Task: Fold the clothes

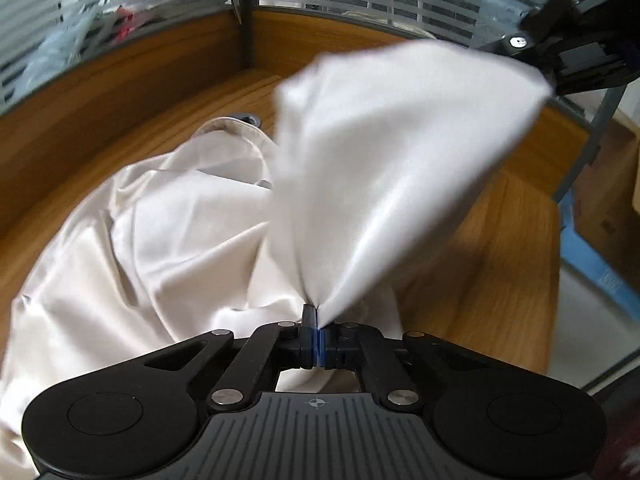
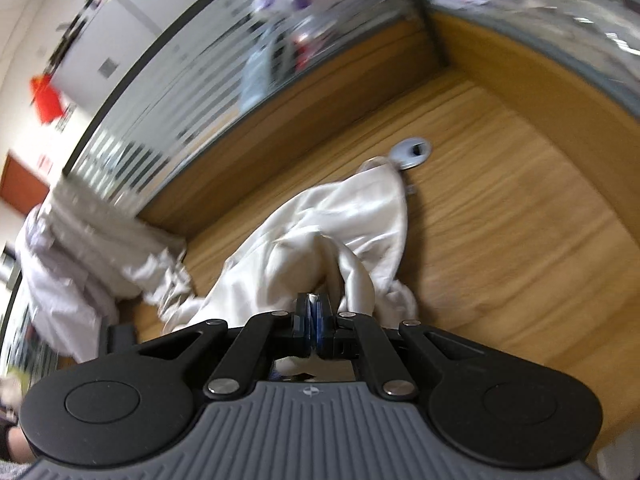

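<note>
While the rest lies crumpled on the wooden table [image 1: 500, 248], the left gripper [image 1: 317, 320] and right gripper [image 2: 313, 304] each pinch the white garment [image 1: 392, 152], its held stretch lifted taut.

Soft, even daylight fills both views, coming through the striped glass partition [image 1: 120, 32] behind the counter [image 1: 500, 248]. The raised white garment [image 1: 392, 152] is bright and smeared by motion blur at its edges, with a satin sheen along its folds. The right wrist view is blurred throughout, worst toward the left edge. Fisheye distortion bends the counter's edges and partition into curves.
</note>
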Demonstrator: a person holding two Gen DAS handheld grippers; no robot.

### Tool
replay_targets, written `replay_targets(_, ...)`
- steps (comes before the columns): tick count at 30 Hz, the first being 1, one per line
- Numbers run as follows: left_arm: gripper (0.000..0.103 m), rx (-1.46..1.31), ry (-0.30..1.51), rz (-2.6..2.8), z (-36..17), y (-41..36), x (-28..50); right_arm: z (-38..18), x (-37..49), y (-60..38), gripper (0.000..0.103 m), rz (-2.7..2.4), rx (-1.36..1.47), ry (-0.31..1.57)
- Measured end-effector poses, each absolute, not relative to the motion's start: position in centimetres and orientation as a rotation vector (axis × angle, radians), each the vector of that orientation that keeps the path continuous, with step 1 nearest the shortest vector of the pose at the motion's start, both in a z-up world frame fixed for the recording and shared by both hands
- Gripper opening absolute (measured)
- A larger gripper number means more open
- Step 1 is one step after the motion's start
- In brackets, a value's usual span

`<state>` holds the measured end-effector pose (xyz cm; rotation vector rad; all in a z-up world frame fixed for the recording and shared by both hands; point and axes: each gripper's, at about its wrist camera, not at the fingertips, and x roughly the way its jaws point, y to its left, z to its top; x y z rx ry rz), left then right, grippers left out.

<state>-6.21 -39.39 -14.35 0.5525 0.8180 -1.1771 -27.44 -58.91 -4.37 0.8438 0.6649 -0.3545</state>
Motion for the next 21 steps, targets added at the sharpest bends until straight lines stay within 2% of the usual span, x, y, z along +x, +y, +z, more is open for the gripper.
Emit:
replay_targets(6, 0.003, 0.532, 0.846, -1.075, -13.5, -38.1, -4.5, -3.8, -32.9, -60.3, 0.001, -0.538, 0.909, 0.560)
replay_targets(18, 0.002, 0.592, 0.774, -1.140, -11.0, -42.0, -8.2, -2.5, -42.5, -58.7, 0.002, -0.875, 0.930, 0.366)
replay_targets(21, 0.002, 0.616, 0.796, -1.105, -11.2, -42.1, -8.1, -3.6, -41.7, -59.1, 0.006, -0.742, 0.944, 0.512)
